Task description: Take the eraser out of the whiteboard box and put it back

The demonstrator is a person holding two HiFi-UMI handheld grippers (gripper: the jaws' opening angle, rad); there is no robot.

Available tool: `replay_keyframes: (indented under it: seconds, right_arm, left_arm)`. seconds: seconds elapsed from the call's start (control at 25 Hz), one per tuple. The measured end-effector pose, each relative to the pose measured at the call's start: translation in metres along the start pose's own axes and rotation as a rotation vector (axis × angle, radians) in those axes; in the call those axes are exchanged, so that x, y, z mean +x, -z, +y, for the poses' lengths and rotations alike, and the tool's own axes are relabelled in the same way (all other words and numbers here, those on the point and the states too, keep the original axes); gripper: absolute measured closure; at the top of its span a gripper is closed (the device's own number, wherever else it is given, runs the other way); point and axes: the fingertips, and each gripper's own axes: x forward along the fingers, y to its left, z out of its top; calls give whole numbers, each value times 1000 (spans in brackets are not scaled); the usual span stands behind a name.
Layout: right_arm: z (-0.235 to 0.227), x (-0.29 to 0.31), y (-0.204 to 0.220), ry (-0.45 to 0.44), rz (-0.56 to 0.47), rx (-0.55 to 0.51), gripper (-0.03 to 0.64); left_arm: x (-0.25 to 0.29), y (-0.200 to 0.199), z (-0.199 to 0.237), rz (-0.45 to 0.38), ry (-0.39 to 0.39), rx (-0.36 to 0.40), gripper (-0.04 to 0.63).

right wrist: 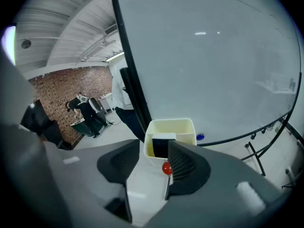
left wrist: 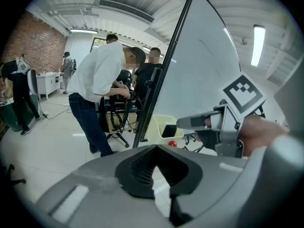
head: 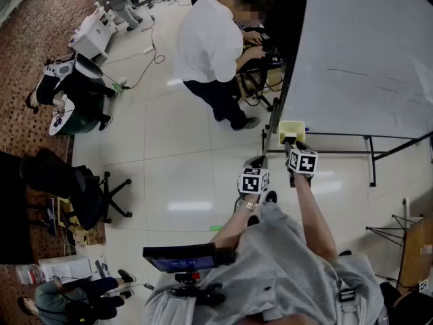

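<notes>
**A:** Entry one, leftmost in the head view?

**B:** Left gripper (head: 258, 162), a grey two-jaw tool with black ribbed pads. Its tips are drawn together with nothing in them. It sits at centre frame, below and left of the box, and is idle.

**A:** Next to the right?

**B:** Right gripper (right wrist: 153, 156), the same make. Its jaws stand moderately apart and grip nothing. It is angled down at the pale yellow plastic whiteboard box (right wrist: 184, 127), which hangs at the lower left corner of the large grey-white whiteboard (right wrist: 204, 56).

**A:** And the task item?

**B:** A black block eraser with a white top (right wrist: 162, 144). It stands upright inside the box, toward the box's left side. In the right gripper view it is at lower centre, lined up with the gap between the pads but beyond their tips. It is near the pads and not touching them.

**A:** Sundries?

**B:** A small red ball (right wrist: 166, 168) sits just below the box's near wall, close to the right pad. I cannot tell what carries it. A small blue round piece (right wrist: 200, 137) sits on the board's lower edge, right of the box.

**A:** Hazards, as you judge them?

**B:** First, a pad may land on the box rim rather than inside it, because the eraser sits close to the left wall and leaves little room there. Second, pushing against the rim could shift or unseat the box from the board. Third, the right pad may knock the red ball as it goes forward. Fourth, a grip on the white top alone could slip.
</notes>
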Motion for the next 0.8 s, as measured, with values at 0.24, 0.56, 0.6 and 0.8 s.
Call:
replay_keyframes:
  seconds: [0.24,0.56,0.6,0.8]
  right_arm:
    - [-21,31,9,-15,108,5,342]
    - [-23,58,7,-36,150,21,339]
    - [-22,62,5,-31,154,28,339]
    - [-13,63,7,-36,192,52,339]
  left_arm:
    - [40,-41,4,-13,-10,11,592]
    - [68,-63,17,17,-5,21,592]
    - [71,-69,20,14,-2,25,592]
    - [79,-93,27,6,33,64,592]
